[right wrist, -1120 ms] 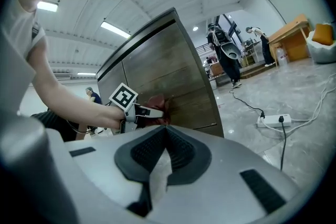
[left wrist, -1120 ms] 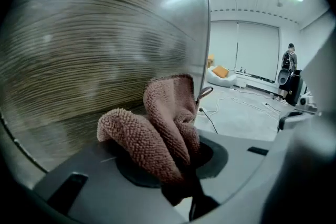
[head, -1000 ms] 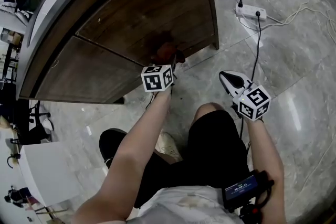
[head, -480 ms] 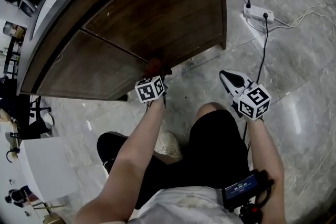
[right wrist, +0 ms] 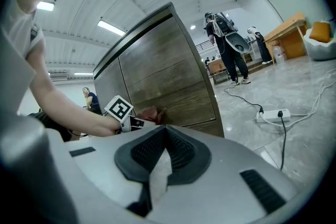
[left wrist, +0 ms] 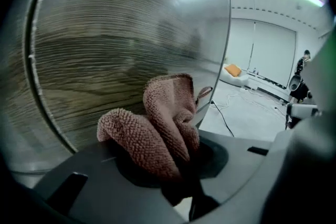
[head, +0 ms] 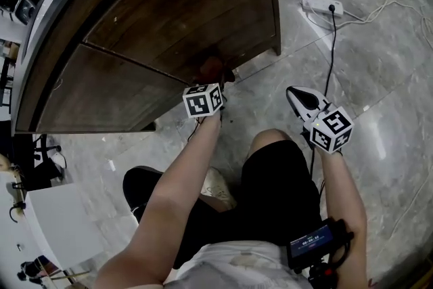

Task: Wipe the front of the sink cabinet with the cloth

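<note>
No legible text anywhere; digits on the waist-worn screen (head: 311,240) too blurred

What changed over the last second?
The left gripper, shut on the cloth, wiped along the lower edge of the cabinet front toward the door seam, then back to the right. Its grip held; the right gripper stayed shut, empty, away from it.

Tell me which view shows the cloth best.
Left gripper view: the cloth fills the middle of the picture, bunched in the shut jaws at the wooden cabinet front, with its weave clear. Head view shows only a small reddish bit near the cabinet's lower edge. Right gripper view shows only a tiny, distant patch.
</note>
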`<action>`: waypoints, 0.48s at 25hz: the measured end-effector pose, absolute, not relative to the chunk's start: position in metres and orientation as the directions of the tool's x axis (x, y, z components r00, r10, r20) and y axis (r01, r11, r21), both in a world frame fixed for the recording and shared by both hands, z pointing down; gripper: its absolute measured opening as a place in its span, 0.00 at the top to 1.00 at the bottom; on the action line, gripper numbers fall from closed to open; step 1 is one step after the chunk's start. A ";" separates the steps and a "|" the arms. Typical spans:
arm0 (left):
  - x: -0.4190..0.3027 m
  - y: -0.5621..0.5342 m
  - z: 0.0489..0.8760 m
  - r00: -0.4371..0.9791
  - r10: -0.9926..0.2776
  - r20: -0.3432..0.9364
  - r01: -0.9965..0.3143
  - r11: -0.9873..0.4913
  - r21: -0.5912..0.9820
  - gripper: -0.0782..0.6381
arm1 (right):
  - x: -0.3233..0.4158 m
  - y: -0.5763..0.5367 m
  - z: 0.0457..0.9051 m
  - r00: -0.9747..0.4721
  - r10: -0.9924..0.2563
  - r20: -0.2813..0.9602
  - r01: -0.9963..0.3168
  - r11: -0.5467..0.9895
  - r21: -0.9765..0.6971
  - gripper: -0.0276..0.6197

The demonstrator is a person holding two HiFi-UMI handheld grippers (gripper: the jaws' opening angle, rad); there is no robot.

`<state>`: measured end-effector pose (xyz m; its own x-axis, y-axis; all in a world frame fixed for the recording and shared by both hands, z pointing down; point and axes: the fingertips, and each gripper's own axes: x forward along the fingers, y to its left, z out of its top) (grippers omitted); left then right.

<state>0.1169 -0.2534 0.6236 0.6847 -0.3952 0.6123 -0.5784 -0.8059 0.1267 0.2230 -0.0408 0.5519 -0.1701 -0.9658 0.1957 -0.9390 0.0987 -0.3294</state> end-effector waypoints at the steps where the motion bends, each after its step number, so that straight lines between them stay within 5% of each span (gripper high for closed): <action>1: 0.127 -0.250 0.624 0.693 -0.382 0.612 -0.563 -0.817 0.128 0.74 | 0.226 -0.037 0.554 -0.159 -0.967 0.199 -0.940 0.087 -0.330 0.94; 12: 0.223 -0.212 0.633 0.749 -0.252 0.612 -0.415 -0.900 0.137 0.74 | 0.258 0.021 0.563 -0.026 -0.970 0.241 -0.943 -0.056 -0.328 0.94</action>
<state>0.2227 -0.2123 0.6326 0.7495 -0.2521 0.6121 -0.4147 -0.8996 0.1373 0.2575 0.0213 0.5627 -0.0265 -0.9702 0.2407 -0.9432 -0.0555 -0.3276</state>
